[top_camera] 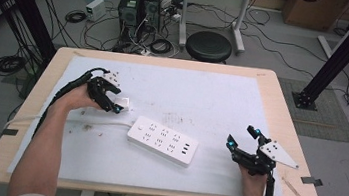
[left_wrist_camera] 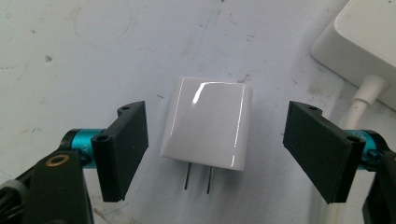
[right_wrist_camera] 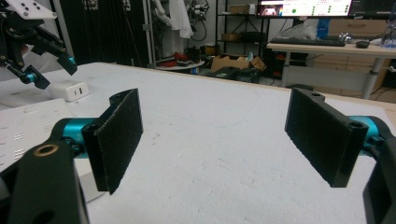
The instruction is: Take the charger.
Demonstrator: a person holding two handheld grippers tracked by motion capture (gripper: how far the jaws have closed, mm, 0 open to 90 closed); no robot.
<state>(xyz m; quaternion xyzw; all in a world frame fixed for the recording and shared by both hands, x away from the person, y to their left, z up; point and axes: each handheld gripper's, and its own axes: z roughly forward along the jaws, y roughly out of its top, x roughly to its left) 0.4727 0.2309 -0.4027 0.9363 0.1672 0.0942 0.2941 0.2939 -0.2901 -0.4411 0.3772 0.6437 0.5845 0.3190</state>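
Observation:
A small white charger block (left_wrist_camera: 205, 123) with two metal prongs lies on the white mat (top_camera: 202, 101). My left gripper (left_wrist_camera: 217, 144) straddles it, open, one pad on each side with a gap to both. From above, the left gripper (top_camera: 117, 102) sits over the charger (top_camera: 124, 105) at the mat's left. A white power strip (top_camera: 162, 141) lies near the middle, its corner (left_wrist_camera: 364, 42) and cord just right of the charger. My right gripper (top_camera: 242, 138) rests near the right front, open with nothing between its jaws (right_wrist_camera: 224, 140). It looks across the mat at the left gripper (right_wrist_camera: 42, 60) and charger (right_wrist_camera: 70, 90).
The power strip's white cord (top_camera: 84, 121) runs left along the mat and off the table's left edge. A thin wooden stick (top_camera: 293, 188) lies at the front right corner. Beyond the far edge stand a black stool (top_camera: 209, 46), computer towers (top_camera: 138, 8) and floor cables.

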